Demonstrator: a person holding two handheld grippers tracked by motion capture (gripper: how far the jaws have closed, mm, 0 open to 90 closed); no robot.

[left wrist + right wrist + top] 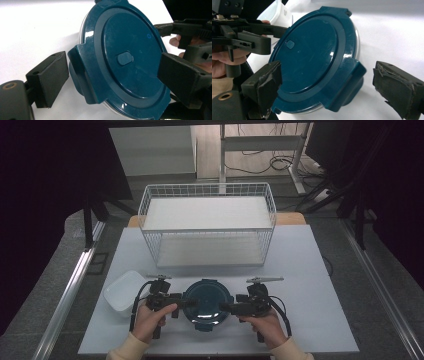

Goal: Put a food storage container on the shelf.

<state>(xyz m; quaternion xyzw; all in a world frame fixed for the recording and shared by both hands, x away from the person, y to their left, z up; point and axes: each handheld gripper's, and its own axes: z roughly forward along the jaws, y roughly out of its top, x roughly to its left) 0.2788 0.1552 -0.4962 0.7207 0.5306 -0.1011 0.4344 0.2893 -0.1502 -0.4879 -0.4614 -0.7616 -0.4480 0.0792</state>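
A round container with a dark teal lid [207, 300] sits on the white table [310, 285] near its front edge, between my two grippers. The lid [125, 50] has latch tabs around its rim and a small oval nub at its middle. My left gripper [186, 303] comes in from the left, open, its jaws either side of one latch tab [82, 75]. My right gripper [226, 308] comes in from the right, also open, straddling the opposite latch tab [350, 77]. A hand holds each gripper. Neither pair of jaws squeezes the lid.
A white wire basket [207, 225] with a white liner stands across the back of the table. A white square tub [125, 291] lies left of the left gripper. Metal rails run along both sides of the table.
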